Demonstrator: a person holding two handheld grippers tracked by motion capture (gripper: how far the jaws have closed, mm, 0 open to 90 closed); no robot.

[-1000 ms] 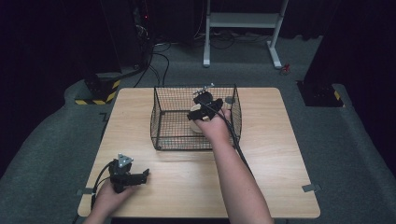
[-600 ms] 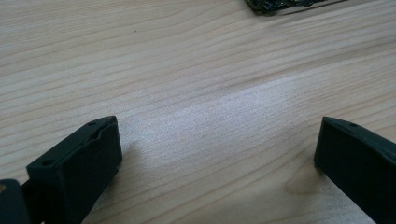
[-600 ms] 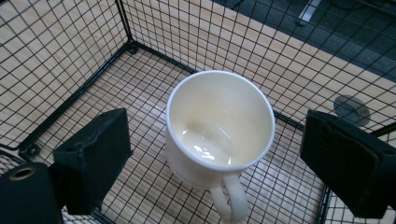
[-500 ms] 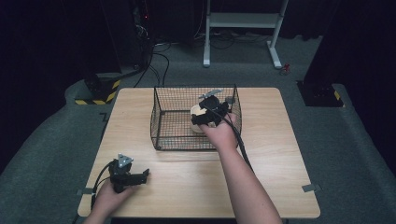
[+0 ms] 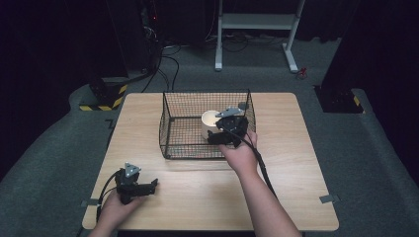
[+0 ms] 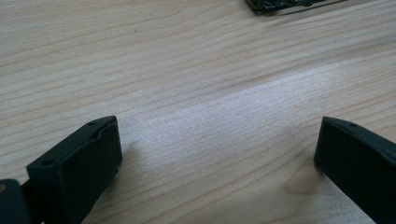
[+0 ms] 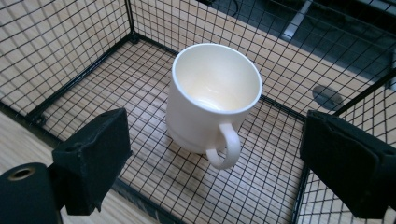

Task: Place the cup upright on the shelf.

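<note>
White mug [image 7: 210,100] upright inside wire basket [image 5: 174,129] on counter [image 5: 296,163], right claw [image 7: 210,163] spread wide just beside it, left claw [image 6: 215,154] spread over bare counter.

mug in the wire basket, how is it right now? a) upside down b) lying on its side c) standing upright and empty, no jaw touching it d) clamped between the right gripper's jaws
c: in the right gripper view the mug stands upright on the floor of the basket, its inside bare, and the right gripper has its jaws spread wide, well clear of the mug on both sides.
</note>
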